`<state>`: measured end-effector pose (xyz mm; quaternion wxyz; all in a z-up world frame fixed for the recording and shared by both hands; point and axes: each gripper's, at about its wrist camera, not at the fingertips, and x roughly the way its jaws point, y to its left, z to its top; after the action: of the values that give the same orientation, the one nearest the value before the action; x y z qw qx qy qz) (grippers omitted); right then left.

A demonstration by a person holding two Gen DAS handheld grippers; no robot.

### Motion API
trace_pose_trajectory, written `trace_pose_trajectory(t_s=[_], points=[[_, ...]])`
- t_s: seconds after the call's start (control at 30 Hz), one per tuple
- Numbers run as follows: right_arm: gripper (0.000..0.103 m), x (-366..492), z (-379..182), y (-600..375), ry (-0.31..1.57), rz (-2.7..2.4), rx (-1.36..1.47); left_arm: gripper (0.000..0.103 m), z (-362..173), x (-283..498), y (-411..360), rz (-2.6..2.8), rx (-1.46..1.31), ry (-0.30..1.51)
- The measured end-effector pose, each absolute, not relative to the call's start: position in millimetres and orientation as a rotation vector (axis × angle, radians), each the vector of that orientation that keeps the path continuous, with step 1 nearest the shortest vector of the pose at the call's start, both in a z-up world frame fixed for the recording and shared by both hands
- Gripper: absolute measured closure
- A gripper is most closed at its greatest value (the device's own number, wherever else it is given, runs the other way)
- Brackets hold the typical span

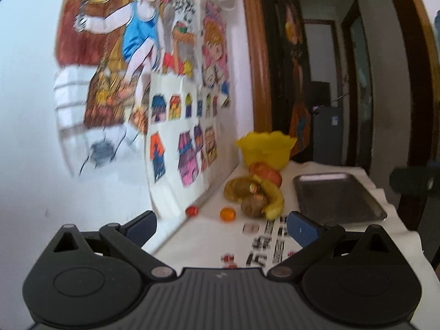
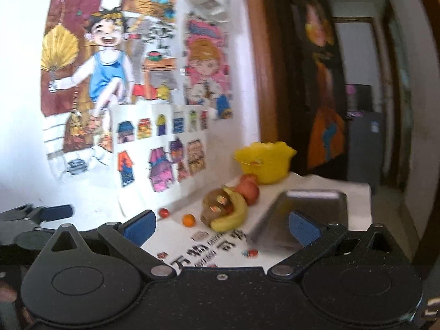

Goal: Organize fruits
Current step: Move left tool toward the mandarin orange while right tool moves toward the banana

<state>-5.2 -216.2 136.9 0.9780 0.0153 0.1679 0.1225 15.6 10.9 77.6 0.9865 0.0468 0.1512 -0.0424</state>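
A pile of fruit lies on the white table by the wall: a banana (image 1: 273,196) (image 2: 233,211), brown round fruits (image 1: 251,206) (image 2: 216,196) and a red apple (image 1: 268,174) (image 2: 249,187). A small orange fruit (image 1: 227,214) (image 2: 189,220) and a small red one (image 1: 192,210) (image 2: 164,212) lie apart, nearer me. Behind stands a yellow bowl (image 1: 265,148) (image 2: 264,161). A metal tray (image 1: 335,198) (image 2: 308,211) lies to the right. My left gripper (image 1: 221,227) and right gripper (image 2: 221,227) are both open and empty, short of the fruit. The left gripper's finger (image 2: 55,211) shows at the right view's left edge.
Coloured drawings (image 1: 154,82) (image 2: 143,104) cover the wall on the left. A printed white cloth (image 1: 264,236) (image 2: 209,250) covers the table. A wooden door frame (image 1: 258,55) and a dark hallway lie behind the bowl. The other gripper's dark body (image 1: 412,181) is at the right edge.
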Motion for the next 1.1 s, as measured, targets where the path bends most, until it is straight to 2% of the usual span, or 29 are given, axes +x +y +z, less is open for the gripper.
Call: trace_pose_trajectory(t_s=[0.2, 0.4, 0.6, 0.83, 1.1], points=[[0.001, 42, 177, -207, 0.395, 0.373, -0.104, 0.000, 81, 51, 24, -0.100, 0.089, 0.328], [0.001, 103, 173, -199, 0.399, 0.442, -0.199, 0.000, 69, 91, 24, -0.106, 0.110, 0.394], [0.001, 176, 132, -210, 0.460, 0.485, -0.097, 0.000, 55, 142, 14, -0.150, 0.151, 0.417], [0.001, 253, 67, -227, 0.643, 0.489, 0.052, 0.000, 19, 200, 5, -0.146, 0.196, 0.512], [0.001, 300, 25, -226, 0.709, 0.577, 0.046, 0.001, -8, 233, 2, -0.154, 0.208, 0.581]])
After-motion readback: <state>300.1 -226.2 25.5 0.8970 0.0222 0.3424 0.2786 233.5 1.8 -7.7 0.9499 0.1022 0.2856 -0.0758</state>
